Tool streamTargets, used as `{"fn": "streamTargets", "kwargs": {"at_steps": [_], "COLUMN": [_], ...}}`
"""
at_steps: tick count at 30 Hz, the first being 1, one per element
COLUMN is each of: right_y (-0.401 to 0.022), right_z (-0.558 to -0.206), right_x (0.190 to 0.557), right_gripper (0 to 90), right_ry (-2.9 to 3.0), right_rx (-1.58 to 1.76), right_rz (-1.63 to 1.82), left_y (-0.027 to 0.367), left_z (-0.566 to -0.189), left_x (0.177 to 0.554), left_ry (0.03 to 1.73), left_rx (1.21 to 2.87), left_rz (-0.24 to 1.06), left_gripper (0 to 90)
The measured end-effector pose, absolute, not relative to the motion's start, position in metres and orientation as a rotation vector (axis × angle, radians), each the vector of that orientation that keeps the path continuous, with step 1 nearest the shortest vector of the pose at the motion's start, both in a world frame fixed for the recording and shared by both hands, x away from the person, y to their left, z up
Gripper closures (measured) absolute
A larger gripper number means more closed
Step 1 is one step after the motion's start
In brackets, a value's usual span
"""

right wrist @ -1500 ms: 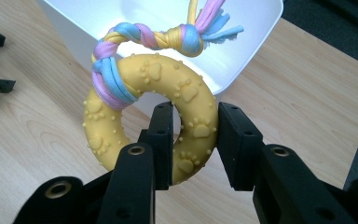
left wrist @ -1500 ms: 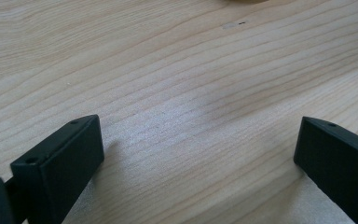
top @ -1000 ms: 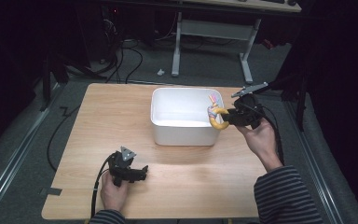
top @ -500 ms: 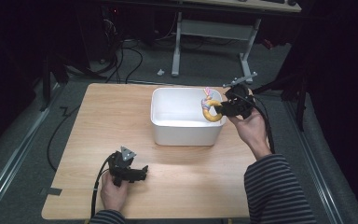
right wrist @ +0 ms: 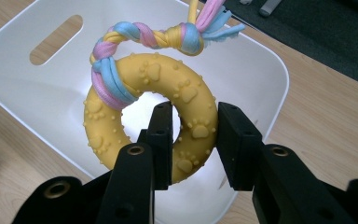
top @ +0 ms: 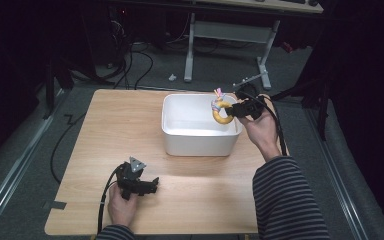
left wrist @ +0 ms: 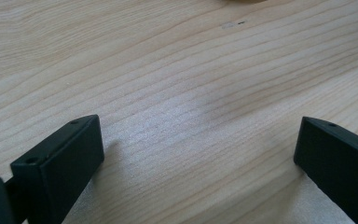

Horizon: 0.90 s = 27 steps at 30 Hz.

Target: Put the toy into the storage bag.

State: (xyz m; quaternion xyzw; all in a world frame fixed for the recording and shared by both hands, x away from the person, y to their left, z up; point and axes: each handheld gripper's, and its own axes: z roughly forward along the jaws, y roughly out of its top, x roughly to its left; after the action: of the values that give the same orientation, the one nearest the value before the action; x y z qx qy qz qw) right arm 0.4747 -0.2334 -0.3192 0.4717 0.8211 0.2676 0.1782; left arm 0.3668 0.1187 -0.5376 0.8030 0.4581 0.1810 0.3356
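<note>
Dark floor and cables surround the wooden table [top: 105, 130], where the right gripper [right wrist: 193, 140] clamps a yellow ring toy [right wrist: 168, 88] with braided rope over the near right corner of the white bin [top: 200, 140], while the left gripper [left wrist: 200, 154] rests released on bare wood.

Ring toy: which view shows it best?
Right gripper view: the ring toy is close up, its paw prints, rope and the jaws' clamp on its rim clear. The high view shows it small over the bin.
</note>
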Motion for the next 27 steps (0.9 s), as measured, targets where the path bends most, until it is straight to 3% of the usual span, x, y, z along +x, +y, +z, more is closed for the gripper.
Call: {"fn": "streamTargets", "kwargs": {"at_steps": [27], "right_y": [-0.209], "right_z": [-0.355], "right_x": [0.5], "right_gripper": [68.3], "right_ry": [2.38], "right_rx": [1.371], "right_rz": [0.653], "left_y": [0.119], "left_z": [-0.538], "left_x": [0.367], "left_ry": [1.195], "left_rx": [2.096], "left_rz": [0.472], "left_gripper": [1.7]}}
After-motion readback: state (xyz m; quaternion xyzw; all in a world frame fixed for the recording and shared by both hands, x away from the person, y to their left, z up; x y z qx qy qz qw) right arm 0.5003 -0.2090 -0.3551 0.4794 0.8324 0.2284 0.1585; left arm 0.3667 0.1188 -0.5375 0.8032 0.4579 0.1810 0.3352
